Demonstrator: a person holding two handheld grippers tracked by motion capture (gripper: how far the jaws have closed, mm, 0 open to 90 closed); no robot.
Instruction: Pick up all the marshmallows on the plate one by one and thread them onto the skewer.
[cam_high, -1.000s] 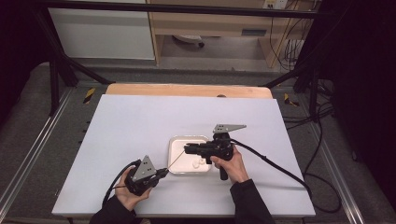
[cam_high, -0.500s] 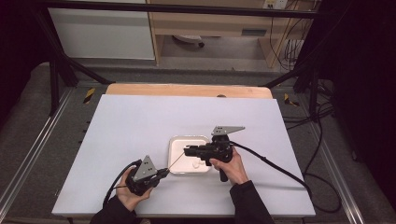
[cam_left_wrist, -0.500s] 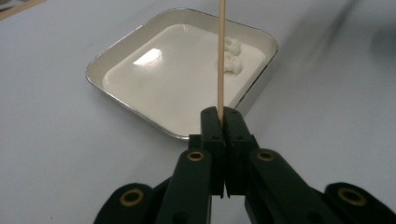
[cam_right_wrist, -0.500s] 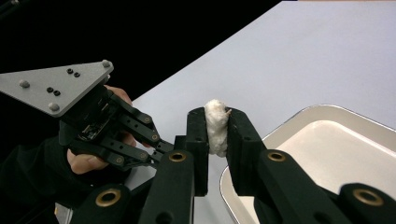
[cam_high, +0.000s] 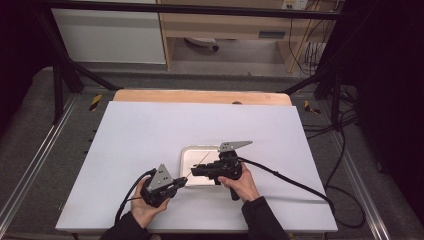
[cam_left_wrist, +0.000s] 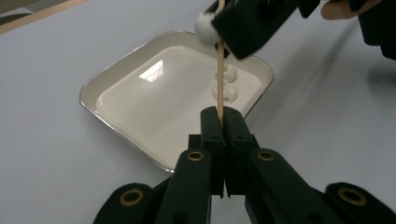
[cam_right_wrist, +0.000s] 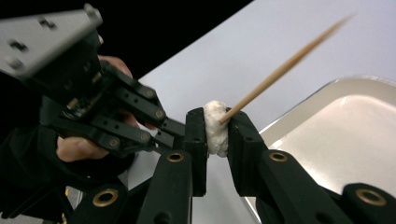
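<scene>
While the left claw (cam_left_wrist: 219, 122) clamps the skewer (cam_left_wrist: 219, 74), the right claw (cam_right_wrist: 216, 130) grips a marshmallow (cam_right_wrist: 215, 127) on it.
Above the tray's (cam_left_wrist: 116, 135) near edge, squeezing harder could tear the marshmallow or snap the skewer.

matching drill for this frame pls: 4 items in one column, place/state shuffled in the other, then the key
Items
1. wooden skewer
2. white lump on the skewer
3. white pieces
4. tray

Place or state
A. lying inside the tray
B. clamped at its end in the left hand-held gripper
C. resting on the white table, silver rim
D. pinched between the pads of the right hand-held gripper

Pairs: 1-B, 2-D, 3-A, 4-C
</scene>
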